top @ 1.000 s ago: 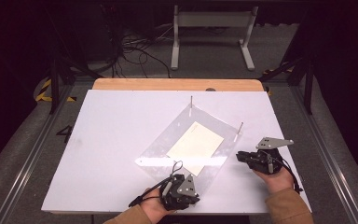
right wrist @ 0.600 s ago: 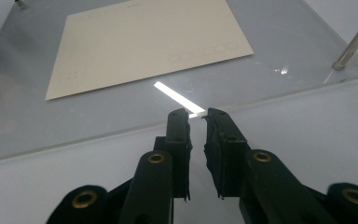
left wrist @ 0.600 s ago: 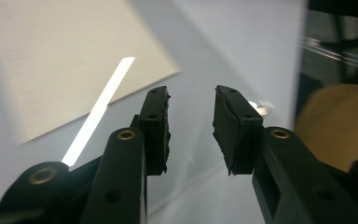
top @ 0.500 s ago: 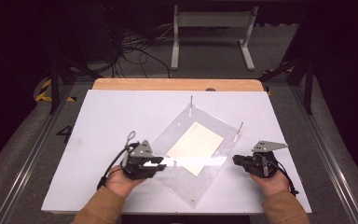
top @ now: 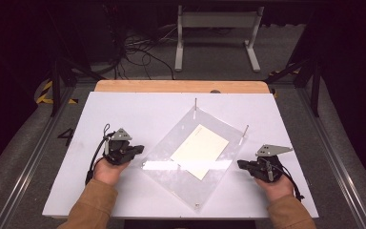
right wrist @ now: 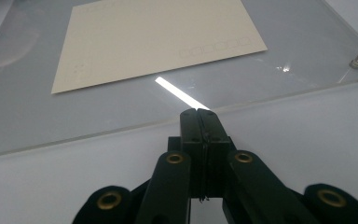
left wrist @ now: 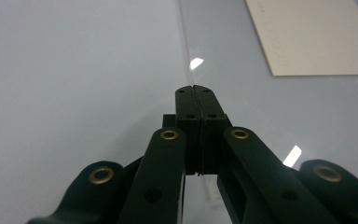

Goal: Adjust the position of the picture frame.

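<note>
Clear acrylic sheet (top: pixel 190 164) lies skewed mid-table over a cream card (top: pixel 200 151); the left gripper (top: pixel 134 151) sits at its left edge, the right gripper (top: pixel 242 164) near its right edge, seemingly just short, both pinched closed on nothing

White tabletop (top: pixel 124 105), wooden strip (top: pixel 181 86) along far edge. On it: clear acrylic sheet (top: pixel 171 167) set diagonally, metal pins (top: pixel 196 104) at corners; cream card (top: pixel 200 150) on sheet.
</note>
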Motion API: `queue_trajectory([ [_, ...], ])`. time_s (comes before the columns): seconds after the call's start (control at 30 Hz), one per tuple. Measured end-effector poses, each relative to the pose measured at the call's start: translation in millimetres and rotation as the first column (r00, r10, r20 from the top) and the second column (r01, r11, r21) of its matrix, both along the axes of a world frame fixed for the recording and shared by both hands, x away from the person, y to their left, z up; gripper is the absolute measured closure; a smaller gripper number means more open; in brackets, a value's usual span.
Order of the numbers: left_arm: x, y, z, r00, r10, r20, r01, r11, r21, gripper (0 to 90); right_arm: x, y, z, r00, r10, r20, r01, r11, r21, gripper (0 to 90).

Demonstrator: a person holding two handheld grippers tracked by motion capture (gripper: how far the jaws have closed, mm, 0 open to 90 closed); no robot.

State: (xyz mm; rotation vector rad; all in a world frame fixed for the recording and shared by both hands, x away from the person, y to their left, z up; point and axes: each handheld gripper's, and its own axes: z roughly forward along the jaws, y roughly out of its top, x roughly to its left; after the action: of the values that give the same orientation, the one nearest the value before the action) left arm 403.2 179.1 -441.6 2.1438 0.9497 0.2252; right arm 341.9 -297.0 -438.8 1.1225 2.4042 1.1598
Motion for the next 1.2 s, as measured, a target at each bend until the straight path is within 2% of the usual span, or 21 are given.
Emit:
queue_trajectory([
  [0.1, 1.5, 0.7, -4.0, 0.9998, -0.005, -0.021, 0.005, 0.9999, 0.012, 89.5, 0.5, 0.3, -0.5, 1.0000, -0.009, -0.002, 0.009, 1.000, -0.009, 89.5],
  [0.27, 2.6, 2.7, -11.5, 0.9966, -0.015, -0.081, 0.014, 0.9997, -0.020, 89.5, 1.9, 2.5, -2.0, 0.9999, -0.015, -0.009, 0.014, 1.000, -0.006, 89.5],
  [0.33, 3.4, 2.6, -13.0, 0.9963, -0.014, -0.085, 0.013, 0.9998, -0.015, 89.5, 2.1, 2.8, -2.2, 0.9998, -0.014, -0.010, 0.014, 1.000, -0.005, 89.5],
  [0.43, 4.3, 0.2, -16.5, 0.9914, -0.039, -0.125, 0.039, 0.9992, 0.000, 89.4, 3.2, 3.0, -3.7, 0.9994, -0.024, -0.025, 0.024, 1.000, 0.007, 89.5],
  [0.63, 2.1, -1.6, -16.3, 0.9922, -0.046, -0.115, 0.048, 0.9987, 0.015, 89.7, 4.6, 1.1, -5.3, 0.9982, -0.038, -0.046, 0.040, 0.998, 0.043, 89.5],
  [0.8, -3.2, -3.5, -15.4, 0.9880, -0.082, -0.131, 0.085, 0.9962, 0.019, 89.8, 6.8, -0.8, -5.9, 0.9972, -0.054, -0.051, 0.057, 0.997, 0.047, 89.5],
  [0.97, -8.9, -5.3, -14.9, 0.9860, -0.107, -0.128, 0.112, 0.9933, 0.029, 89.7, 10.8, -3.8, -8.2, 0.9936, -0.092, -0.066, 0.094, 0.995, 0.035, 89.5],
  [1.0, -10.1, -5.7, -15.2, 0.9864, -0.104, -0.127, 0.109, 0.9938, 0.026, 89.7, 13.4, -4.5, -9.1, 0.9911, -0.114, -0.069, 0.117, 0.992, 0.037, 89.5],
  [1.1, -10.1, -5.1, -15.6, 0.9863, -0.106, -0.127, 0.109, 0.9938, 0.020, 89.7, 16.9, -4.2, -10.6, 0.9880, -0.136, -0.073, 0.139, 0.989, 0.042, 89.6],
  [1.13, -10.4, -5.0, -15.9, 0.9863, -0.104, -0.129, 0.106, 0.9942, 0.014, 89.7, 21.9, -2.5, -14.9, 0.9825, -0.158, -0.099, 0.163, 0.985, 0.049, 89.6],
  [1.2, -10.7, -4.7, -16.1, 0.9860, -0.105, -0.130, 0.108, 0.9941, 0.013, 89.7, 23.8, -1.8, -16.9, 0.9811, -0.161, -0.108, 0.166, 0.985, 0.047, 89.6],
])
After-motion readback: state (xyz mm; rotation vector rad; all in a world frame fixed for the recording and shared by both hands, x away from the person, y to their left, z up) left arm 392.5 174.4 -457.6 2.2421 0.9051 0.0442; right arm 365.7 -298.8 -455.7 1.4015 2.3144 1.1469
